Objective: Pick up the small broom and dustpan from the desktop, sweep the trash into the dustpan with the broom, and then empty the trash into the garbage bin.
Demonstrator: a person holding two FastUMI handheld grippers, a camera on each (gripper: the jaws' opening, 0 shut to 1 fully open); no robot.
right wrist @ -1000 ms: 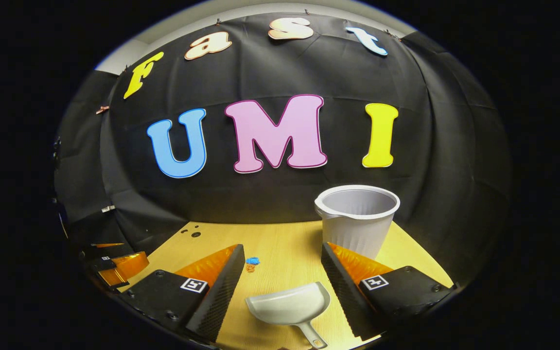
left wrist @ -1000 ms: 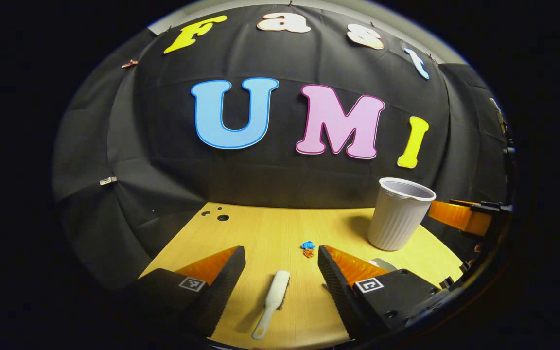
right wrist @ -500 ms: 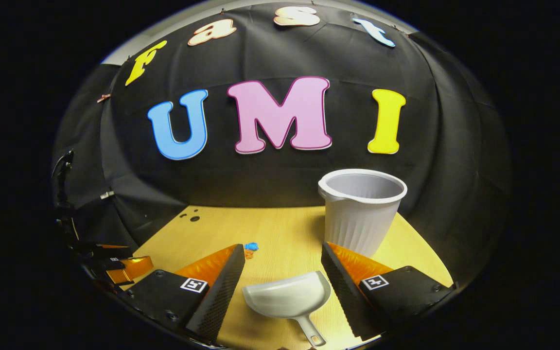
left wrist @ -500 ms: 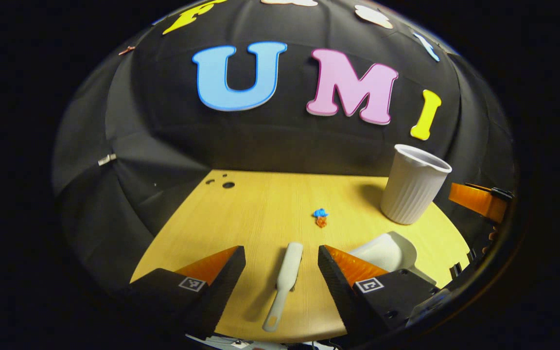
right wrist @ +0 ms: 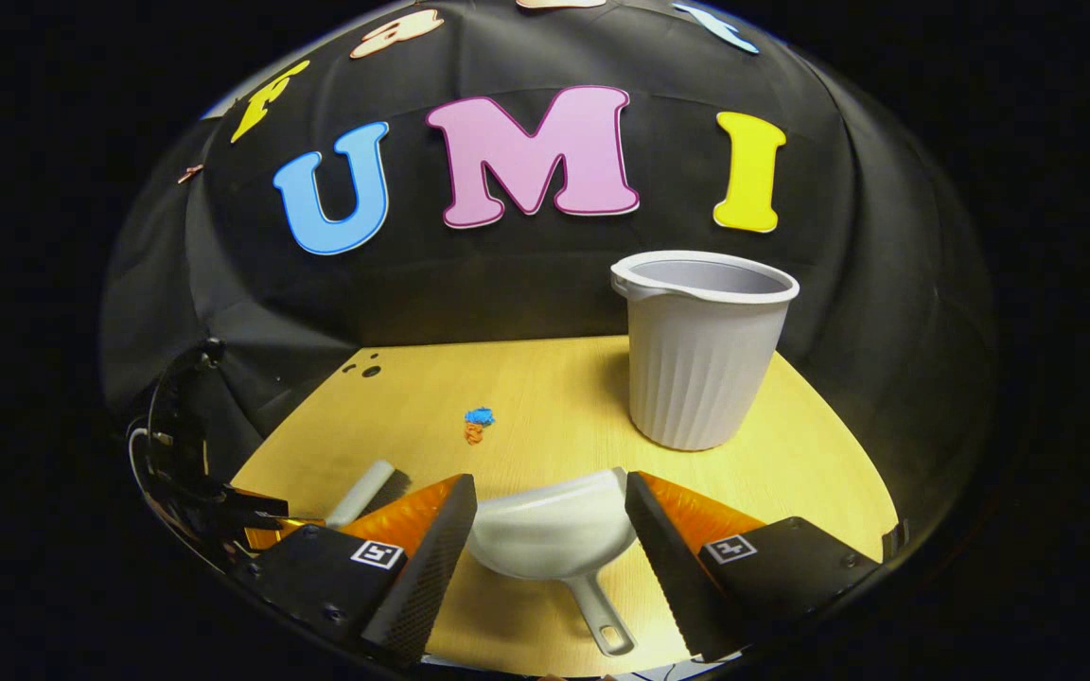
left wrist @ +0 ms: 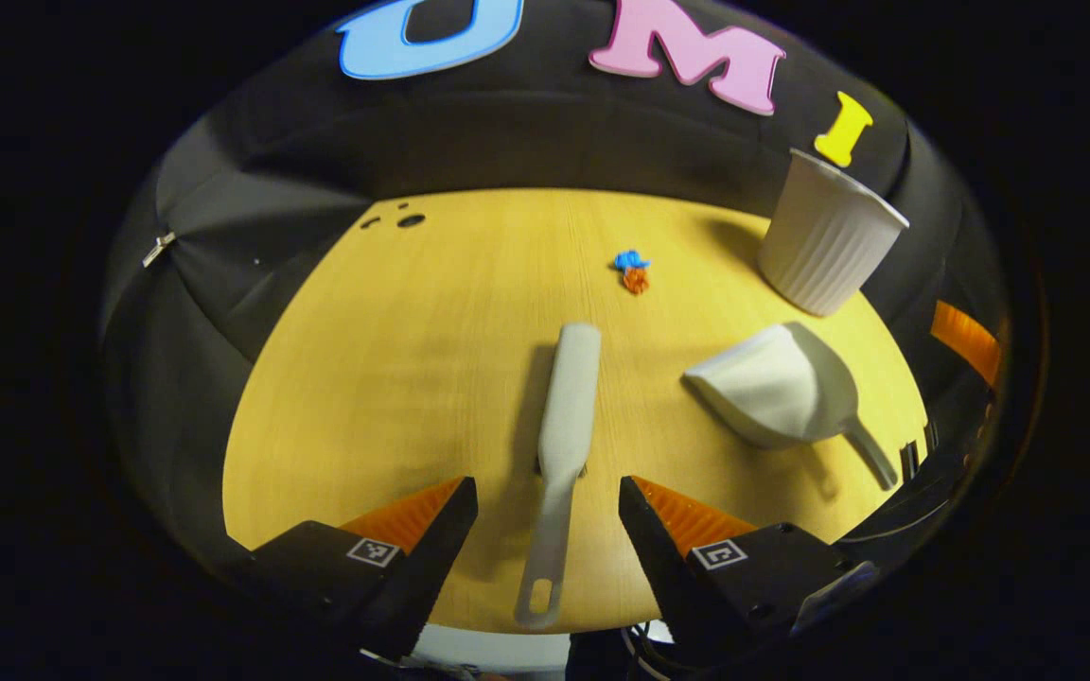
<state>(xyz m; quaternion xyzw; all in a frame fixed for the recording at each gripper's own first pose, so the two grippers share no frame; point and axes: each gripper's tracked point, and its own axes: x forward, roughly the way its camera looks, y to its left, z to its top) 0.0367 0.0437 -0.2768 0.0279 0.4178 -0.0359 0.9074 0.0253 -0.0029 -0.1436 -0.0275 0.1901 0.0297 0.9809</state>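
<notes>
White broom handle point(left wrist: 545, 558) sits between our left gripper point(left wrist: 548, 511) jaws, both pairs apart; closing off-centre could skid it.

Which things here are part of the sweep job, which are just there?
Job: broom, dustpan, trash, bin, left gripper open over the broom handle, right gripper open around the dustpan.

Just there: desk, the holes near its far corner, clip on the cloth.
</notes>
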